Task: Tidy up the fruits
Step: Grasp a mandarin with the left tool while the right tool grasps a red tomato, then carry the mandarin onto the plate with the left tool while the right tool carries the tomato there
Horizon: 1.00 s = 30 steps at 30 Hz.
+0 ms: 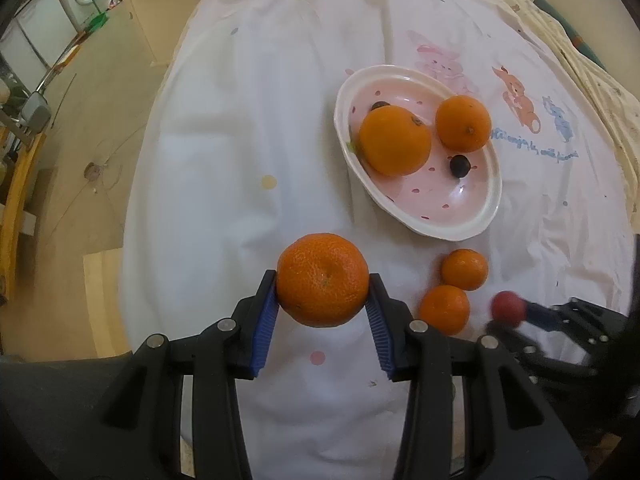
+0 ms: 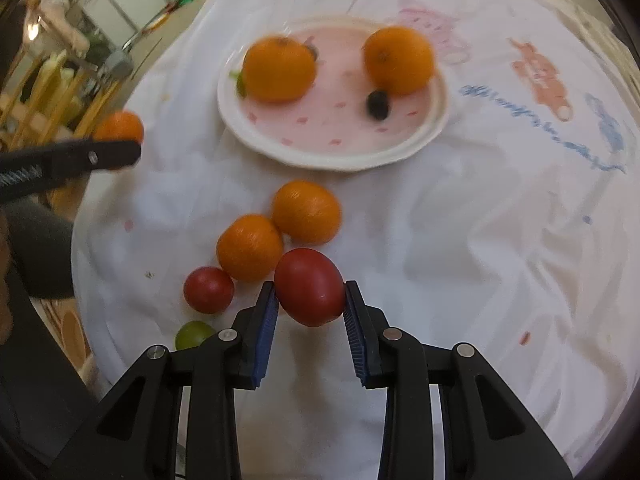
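Clamped between the blue pads of the left claw [image 1: 322, 306] is a large mandarin [image 1: 322, 280], held clear above the white cloth [image 1: 224, 160] that covers the tabletop. At about two o'clock from it, near the far side of the cloth, sits an oval pink dish [image 1: 472, 204] with a cream rim. Inside the dish lie two oranges: one [image 1: 394, 140] toward the nine o'clock side, the other [image 1: 463, 122] at about one o'clock against the rim. A dark berry [image 1: 459, 166] rests near the dish's middle, and a second dark one [image 1: 380, 105] peeks out behind the first orange. Something green shows at the dish's nine o'clock edge, too small to identify.

Outside the dish, at its six o'clock, two small mandarins touch each other on the cloth: one [image 1: 444, 310] closer, one [image 1: 465, 269] just beyond it.

Farther right, the right claw [image 2: 310, 308] is shut on a red tomato [image 2: 310, 286], pads pressing both its sides. At nine o'clock from that tomato a smaller red tomato [image 2: 209, 289] lies on the cloth, just beside the nearer small mandarin. At about seven o'clock a green grape [image 2: 192, 334] sits near the cloth's edge, partly hidden by the claw's black frame.
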### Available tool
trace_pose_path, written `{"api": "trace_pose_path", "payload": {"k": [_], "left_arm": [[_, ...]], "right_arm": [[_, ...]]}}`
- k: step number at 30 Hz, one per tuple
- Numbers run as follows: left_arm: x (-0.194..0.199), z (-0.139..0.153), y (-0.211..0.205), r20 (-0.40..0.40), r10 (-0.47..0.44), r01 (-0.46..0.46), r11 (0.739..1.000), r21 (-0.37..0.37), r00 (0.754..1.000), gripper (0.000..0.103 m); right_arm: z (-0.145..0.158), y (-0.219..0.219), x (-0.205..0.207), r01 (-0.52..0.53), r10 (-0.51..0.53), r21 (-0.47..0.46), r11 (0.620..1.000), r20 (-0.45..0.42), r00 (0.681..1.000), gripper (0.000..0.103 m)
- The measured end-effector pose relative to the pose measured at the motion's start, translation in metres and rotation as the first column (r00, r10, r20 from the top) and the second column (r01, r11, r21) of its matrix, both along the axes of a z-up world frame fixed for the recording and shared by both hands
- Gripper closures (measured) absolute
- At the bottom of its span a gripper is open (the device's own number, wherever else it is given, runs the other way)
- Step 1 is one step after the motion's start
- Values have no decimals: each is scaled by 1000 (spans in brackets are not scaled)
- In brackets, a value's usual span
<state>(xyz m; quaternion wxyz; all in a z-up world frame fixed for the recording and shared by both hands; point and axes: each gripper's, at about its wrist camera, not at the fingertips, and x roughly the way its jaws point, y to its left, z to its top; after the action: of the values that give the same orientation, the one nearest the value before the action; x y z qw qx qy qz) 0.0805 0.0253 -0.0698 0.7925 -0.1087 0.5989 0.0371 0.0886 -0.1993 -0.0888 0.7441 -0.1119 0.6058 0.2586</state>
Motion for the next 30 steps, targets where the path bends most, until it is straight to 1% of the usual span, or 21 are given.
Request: {"api": "trace_pose_path", "payload": {"k": [4, 10, 14, 18, 22, 24, 28, 30], "left_arm": [[-1, -1, -2, 20, -3, 2, 999, 41, 1000, 64], [-3, 2, -5, 57, -19, 14, 996, 85, 998, 64], [-5, 7, -3, 81, -8, 1, 997, 81, 997, 64], [-7, 16, -2, 116, -1, -9, 997, 81, 993, 64], [-4, 29, -3, 153, 6, -19, 996, 87, 988, 64], [-1, 35, -3, 157, 5, -20, 996, 90, 988, 64], [9, 46, -5, 167, -13, -5, 994, 107, 986, 64], [14, 49, -5, 168, -18, 1, 995, 102, 986, 64]], "right_arm": [[12, -24, -4, 50, -51, 58, 997, 26, 998, 69], [19, -16, 9, 106, -114, 117, 987, 57, 992, 69], [33, -15, 15, 152, -169, 171, 973, 88, 982, 69], [46, -26, 22, 205, -239, 242, 948, 121, 964, 69], [62, -36, 27, 226, -284, 311, 923, 154, 946, 69], [70, -40, 31, 230, -302, 345, 910, 172, 938, 69], [79, -46, 41, 236, -324, 376, 896, 190, 927, 68], [80, -47, 49, 238, -329, 382, 893, 193, 925, 69]]}}
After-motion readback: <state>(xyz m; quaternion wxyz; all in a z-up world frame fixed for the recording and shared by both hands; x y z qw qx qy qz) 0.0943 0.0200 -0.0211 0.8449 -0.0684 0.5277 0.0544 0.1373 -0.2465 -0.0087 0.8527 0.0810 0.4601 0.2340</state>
